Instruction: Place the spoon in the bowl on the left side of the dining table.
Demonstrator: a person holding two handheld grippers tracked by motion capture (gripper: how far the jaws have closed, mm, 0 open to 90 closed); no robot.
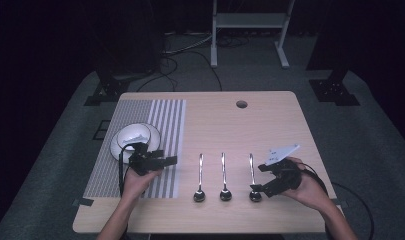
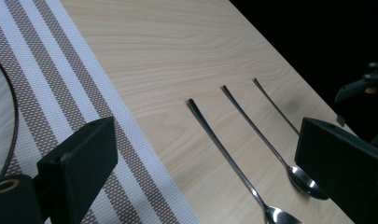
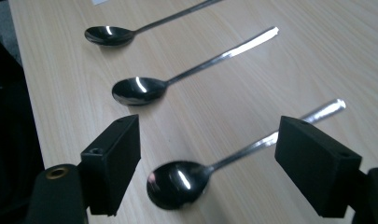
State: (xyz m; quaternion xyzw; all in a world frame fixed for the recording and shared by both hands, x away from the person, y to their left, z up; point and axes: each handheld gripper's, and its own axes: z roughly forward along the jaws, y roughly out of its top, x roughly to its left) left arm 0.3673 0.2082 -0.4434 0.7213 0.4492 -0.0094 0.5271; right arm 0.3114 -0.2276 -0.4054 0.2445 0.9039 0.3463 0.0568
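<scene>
On the bench (image 1: pixel 270 120), we see three spoons side by side. The right claw (image 3: pixel 207 163) stands wide, its jaws either side of the rightmost spoon (image 3: pixel 186 179), holding nothing. The left claw (image 2: pixel 205 177) is wide too, empty, over the striped mat (image 1: pixel 165 125) beside a white bowl (image 1: pixel 135 135).

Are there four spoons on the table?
No, three spoons lie side by side on the table.

Three spoons (image 1: pixel 223 179) lie side by side — right tongs (image 1: pixel 256 187) at the rightmost bowl.
</scene>
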